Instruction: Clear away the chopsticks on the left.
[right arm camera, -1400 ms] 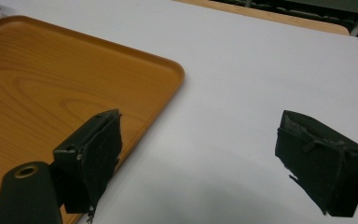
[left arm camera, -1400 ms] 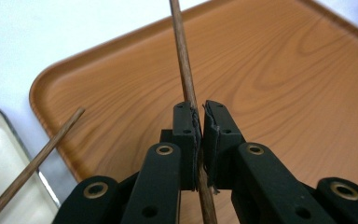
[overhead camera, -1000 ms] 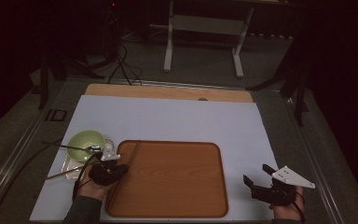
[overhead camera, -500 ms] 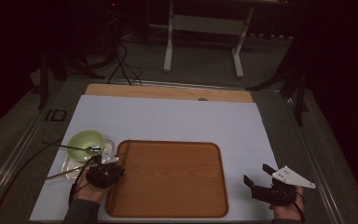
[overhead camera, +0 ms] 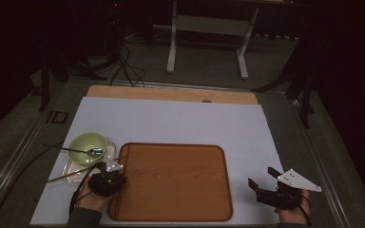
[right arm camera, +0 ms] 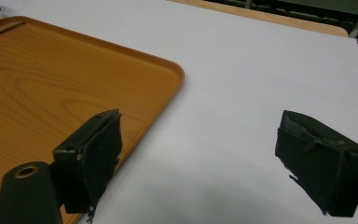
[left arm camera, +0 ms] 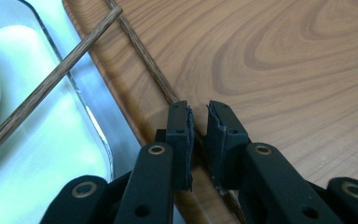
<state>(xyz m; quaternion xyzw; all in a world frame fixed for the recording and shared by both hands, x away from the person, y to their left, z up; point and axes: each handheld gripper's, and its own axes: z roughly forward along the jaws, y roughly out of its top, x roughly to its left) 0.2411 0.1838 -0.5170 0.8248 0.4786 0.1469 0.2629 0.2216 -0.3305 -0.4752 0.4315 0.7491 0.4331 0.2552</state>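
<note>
A wooden tray [overhead camera: 171, 180] lies in the middle of the white mat [overhead camera: 171, 121]. My left gripper [overhead camera: 116, 171] is at the tray's left rim. In the left gripper view its jaws [left arm camera: 200, 112] stand almost together over a dark chopstick [left arm camera: 140, 60] that runs along the rim of the wooden tray [left arm camera: 284, 70] and passes between them. A second chopstick [left arm camera: 51, 79] lies across a clear dish [left arm camera: 88, 112]. My right gripper [overhead camera: 262, 176] rests near the table's front right, open and holding nothing; its jaws [right arm camera: 200, 135] stand wide above the mat, beside the tray's corner [right arm camera: 168, 70].
A green bowl [overhead camera: 86, 142] with a metal spoon [overhead camera: 83, 151] in it stands on the clear dish [overhead camera: 71, 167], left of the tray. The second chopstick [overhead camera: 69, 175] sticks out leftward. A wooden board edge [overhead camera: 171, 94] runs along the mat's far side. Cables trail at the left.
My left hand has shifted slightly toward the person along the tray's left rim. The right gripper has stayed still and open.
</note>
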